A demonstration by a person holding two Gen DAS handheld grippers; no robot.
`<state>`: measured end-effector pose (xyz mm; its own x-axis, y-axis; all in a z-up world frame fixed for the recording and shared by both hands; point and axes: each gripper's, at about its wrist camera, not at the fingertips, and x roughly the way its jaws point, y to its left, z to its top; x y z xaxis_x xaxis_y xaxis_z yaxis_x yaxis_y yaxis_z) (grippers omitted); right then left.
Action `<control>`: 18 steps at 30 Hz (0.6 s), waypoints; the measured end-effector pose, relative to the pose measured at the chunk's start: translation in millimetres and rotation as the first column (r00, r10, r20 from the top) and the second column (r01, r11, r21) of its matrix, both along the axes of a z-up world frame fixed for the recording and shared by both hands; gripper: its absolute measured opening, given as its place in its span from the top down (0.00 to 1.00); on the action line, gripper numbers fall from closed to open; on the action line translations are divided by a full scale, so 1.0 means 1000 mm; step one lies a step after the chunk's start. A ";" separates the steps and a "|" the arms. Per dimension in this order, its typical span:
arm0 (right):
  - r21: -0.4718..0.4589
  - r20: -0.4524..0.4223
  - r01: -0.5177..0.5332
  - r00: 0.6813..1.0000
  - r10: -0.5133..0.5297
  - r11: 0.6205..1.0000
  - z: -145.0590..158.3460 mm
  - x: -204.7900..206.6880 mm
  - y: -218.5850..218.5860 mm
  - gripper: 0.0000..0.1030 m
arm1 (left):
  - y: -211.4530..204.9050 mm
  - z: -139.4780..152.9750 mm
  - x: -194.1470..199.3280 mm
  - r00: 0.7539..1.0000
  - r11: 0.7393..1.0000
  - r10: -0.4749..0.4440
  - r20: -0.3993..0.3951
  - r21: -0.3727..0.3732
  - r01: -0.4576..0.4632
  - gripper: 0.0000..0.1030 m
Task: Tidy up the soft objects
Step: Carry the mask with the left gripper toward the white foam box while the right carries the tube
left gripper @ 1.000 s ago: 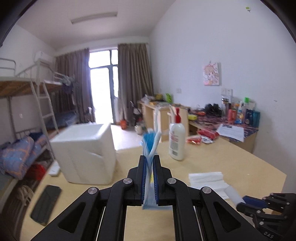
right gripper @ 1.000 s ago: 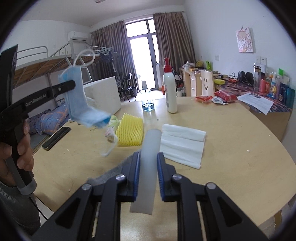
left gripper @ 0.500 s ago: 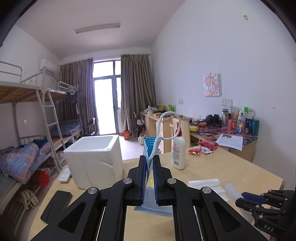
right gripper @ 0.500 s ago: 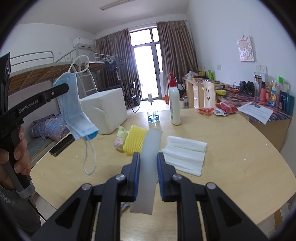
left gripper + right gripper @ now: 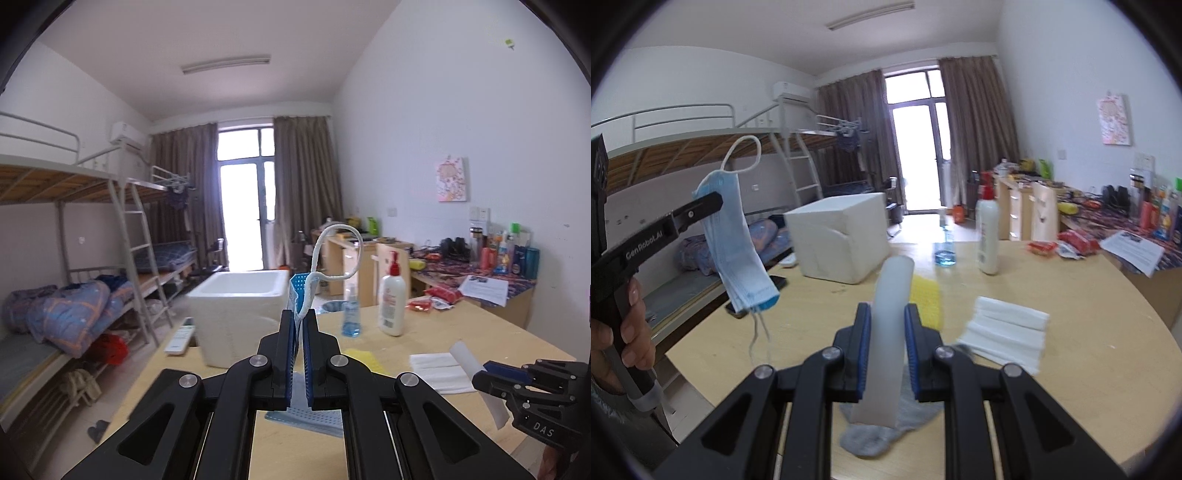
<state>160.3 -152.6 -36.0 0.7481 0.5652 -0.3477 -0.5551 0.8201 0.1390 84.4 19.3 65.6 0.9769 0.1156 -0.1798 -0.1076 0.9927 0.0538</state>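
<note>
Pleated blue mask pinched in left gripper, white foam strip in right gripper

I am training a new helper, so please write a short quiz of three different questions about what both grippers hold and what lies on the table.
1. True or false: the left gripper is shut on a blue face mask.
2. What does the right gripper hold? A) lotion bottle B) white foam tube C) yellow net
3. Which grey soft thing lies on the table right below the right gripper?

Key
1. True.
2. B, the white foam tube.
3. A grey sock.
</note>
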 end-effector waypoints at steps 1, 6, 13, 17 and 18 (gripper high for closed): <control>0.001 0.001 -0.012 1.000 0.012 1.000 0.001 0.000 0.004 0.79 | 0.005 0.000 -0.004 1.000 1.000 0.014 0.000 -0.001 -0.014 0.95; 0.003 0.015 -0.089 0.996 0.089 0.996 0.006 0.003 0.028 0.79 | 0.022 0.001 -0.014 0.997 0.997 0.072 0.004 0.001 -0.072 0.95; -0.002 0.028 -0.136 0.990 0.136 0.991 0.015 0.004 0.047 0.79 | 0.036 0.001 -0.010 0.994 0.994 0.108 -0.003 -0.015 -0.108 0.95; 0.001 0.038 -0.153 0.988 0.152 0.988 0.025 0.010 0.054 0.79 | 0.042 0.004 -0.006 0.994 0.993 0.114 -0.007 -0.019 -0.114 0.95; 0.000 0.039 -0.157 0.987 0.157 0.988 0.029 0.014 0.057 0.79 | 0.043 0.006 -0.003 0.993 0.993 0.116 -0.007 -0.018 -0.116 0.95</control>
